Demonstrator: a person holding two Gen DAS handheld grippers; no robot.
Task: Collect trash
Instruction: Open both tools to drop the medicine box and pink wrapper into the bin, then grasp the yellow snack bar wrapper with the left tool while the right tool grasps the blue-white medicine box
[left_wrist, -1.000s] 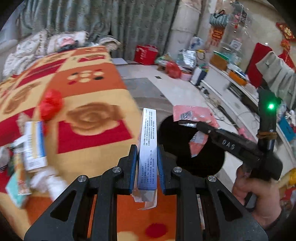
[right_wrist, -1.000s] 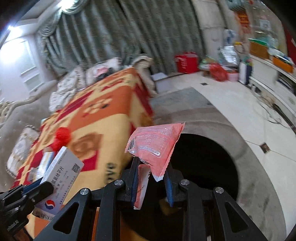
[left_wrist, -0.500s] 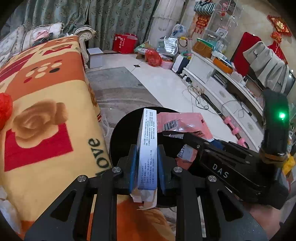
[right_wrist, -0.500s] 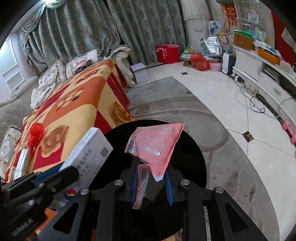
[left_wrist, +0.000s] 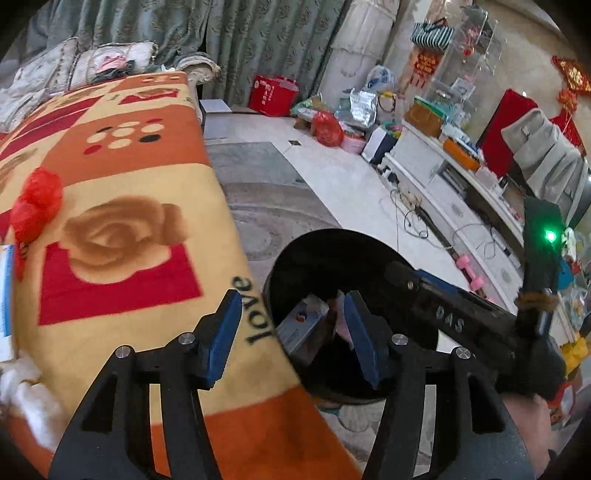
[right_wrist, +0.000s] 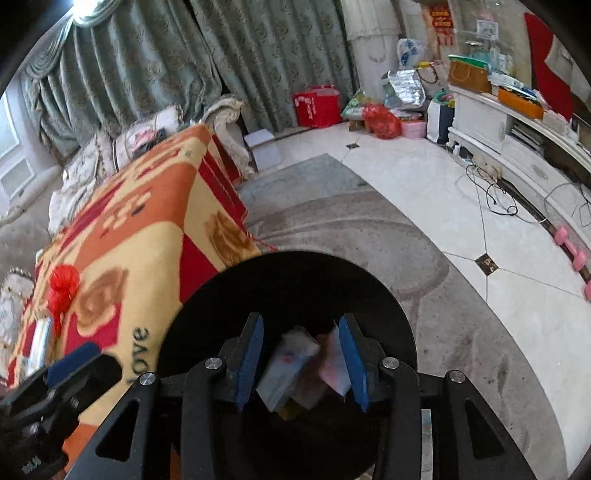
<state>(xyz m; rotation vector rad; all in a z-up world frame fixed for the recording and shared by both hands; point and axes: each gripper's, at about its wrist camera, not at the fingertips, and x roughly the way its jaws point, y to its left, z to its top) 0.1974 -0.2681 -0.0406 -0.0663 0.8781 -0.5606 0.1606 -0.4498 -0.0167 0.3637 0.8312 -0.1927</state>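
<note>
Dropping trash into the black bin (right_wrist: 295, 273) beside the blanket's edge.
Both the left hand-held gripper (left_wrist: 291, 332) and right hand-held gripper (right_wrist: 301, 360) are opening, empty; the medicine box (right_wrist: 286, 369) and pink wrapper (right_wrist: 334, 369) lie inside the bin.

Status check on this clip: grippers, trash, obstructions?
Left gripper, right gripper opening, empty. White box, pink wrapper inside black bin. Nothing blocking.

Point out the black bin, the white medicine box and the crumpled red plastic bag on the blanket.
black bin (right_wrist: 295, 266): right wrist view, on its far rim.
white medicine box (right_wrist: 286, 369): right wrist view, on its broad face, inside the bin.
crumpled red plastic bag (left_wrist: 37, 203): left wrist view, on its bunched middle.
</note>
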